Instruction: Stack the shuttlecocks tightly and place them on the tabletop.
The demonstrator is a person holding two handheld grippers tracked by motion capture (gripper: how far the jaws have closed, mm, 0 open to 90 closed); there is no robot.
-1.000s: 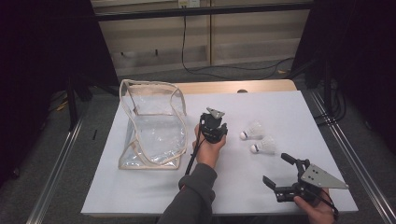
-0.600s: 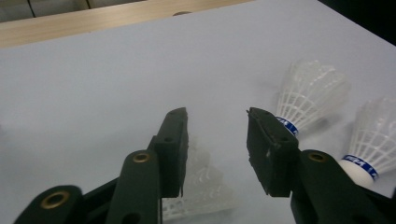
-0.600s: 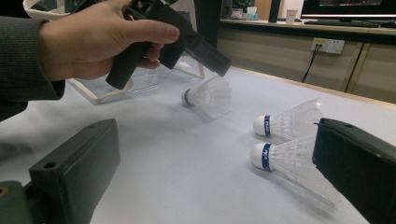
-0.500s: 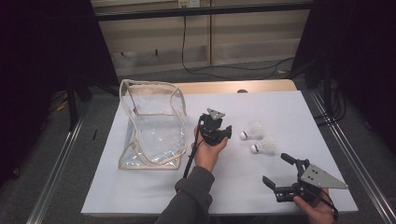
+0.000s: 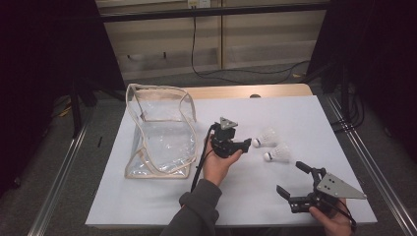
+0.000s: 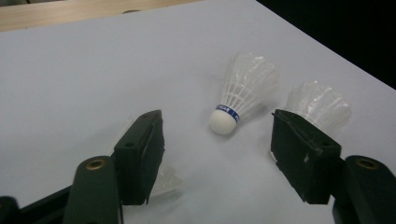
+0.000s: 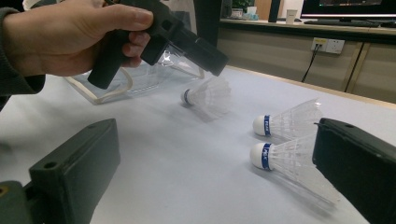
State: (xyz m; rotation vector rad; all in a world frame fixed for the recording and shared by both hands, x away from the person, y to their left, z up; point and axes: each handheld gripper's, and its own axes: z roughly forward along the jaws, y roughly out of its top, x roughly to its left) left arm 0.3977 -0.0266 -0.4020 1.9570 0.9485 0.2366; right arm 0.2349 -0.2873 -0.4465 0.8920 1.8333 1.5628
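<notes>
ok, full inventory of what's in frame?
shuttlecocks: 3, white with blue band, lying on the table right of centre
bag: 1, clear with beige trim, table's left side
table: 1, white top
cable: 1, black, floor behind the table
left gripper: 1, black, beside the shuttlecocks, jaws just been opening, nothing pinched
right gripper: 1, black, near right corner, open, empty
</notes>
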